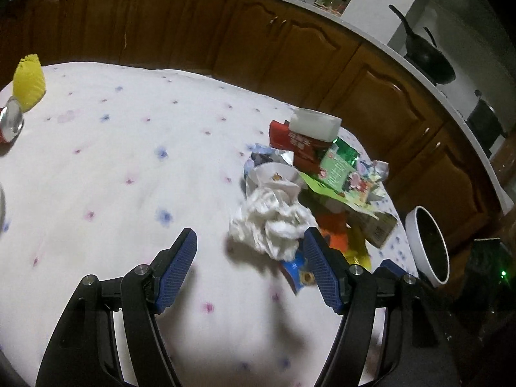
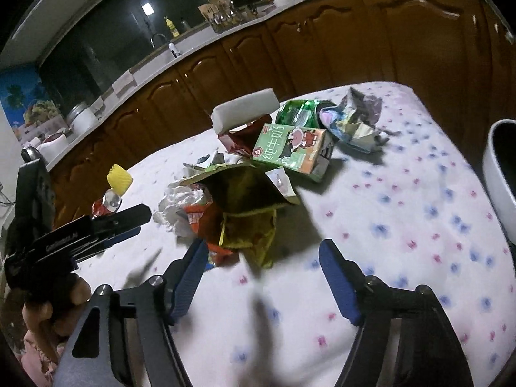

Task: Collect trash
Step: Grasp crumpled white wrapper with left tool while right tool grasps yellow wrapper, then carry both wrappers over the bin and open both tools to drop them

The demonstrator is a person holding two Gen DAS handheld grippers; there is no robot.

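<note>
My left claw (image 1: 250, 248) is spread and empty; the crumpled white tissue (image 1: 274, 225) lies just ahead, off its right finger. My right claw (image 2: 262, 258) is also spread and empty, the torn yellow-green wrapper (image 2: 248, 209) straight ahead. Behind it the green milk carton (image 2: 290, 148) reads 纯牛奶.

A heap of trash sits on the flowered bench cloth: a crumpled white tissue (image 1: 274, 229), a green milk carton (image 2: 290, 151) lying on its side, a torn-open dark snack bag (image 2: 245, 190), a red wrapper (image 1: 292, 143) under a white block (image 1: 314, 124), and what may be crumpled foil (image 2: 354, 122).
</note>
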